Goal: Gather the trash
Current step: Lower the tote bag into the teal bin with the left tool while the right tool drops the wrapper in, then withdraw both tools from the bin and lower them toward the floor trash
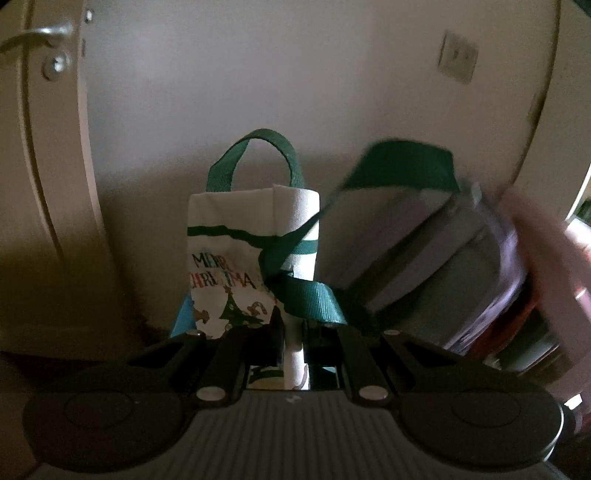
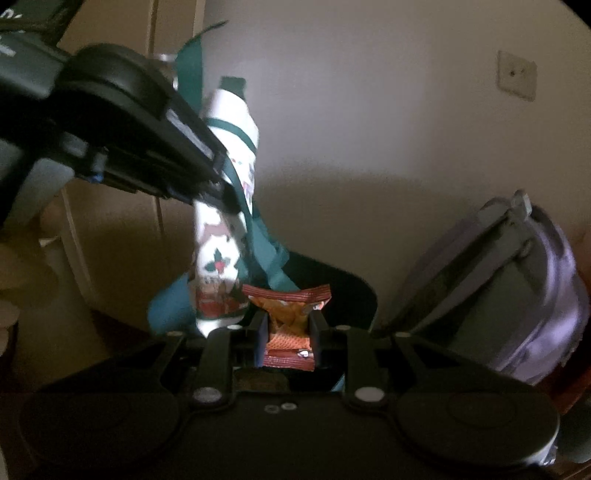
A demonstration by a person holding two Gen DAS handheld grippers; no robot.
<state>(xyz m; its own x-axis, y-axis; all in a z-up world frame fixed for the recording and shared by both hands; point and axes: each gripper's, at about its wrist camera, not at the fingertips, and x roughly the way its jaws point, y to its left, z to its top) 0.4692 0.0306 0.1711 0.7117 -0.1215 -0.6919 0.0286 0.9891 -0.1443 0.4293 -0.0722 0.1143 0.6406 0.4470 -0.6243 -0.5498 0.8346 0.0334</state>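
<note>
Gripping a Christmas tote bag (image 1: 236,258) in left jaws, right jaws clamped on orange wrapper (image 2: 290,332).

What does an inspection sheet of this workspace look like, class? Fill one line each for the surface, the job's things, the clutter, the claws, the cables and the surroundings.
Surface: nothing seen; no bare table or floor is clear.
Job's things: white fabric Christmas tote bag with green straps, held up in the air; crumpled orange snack wrapper.
Clutter: grey and purple backpack, right of the bag.
Claws: left claw shut on the bag's fabric; right claw shut on the wrapper.
Cables: nothing seen.
Surroundings: pale wall with a wall plate; cream door with a metal handle; dim light.
</note>
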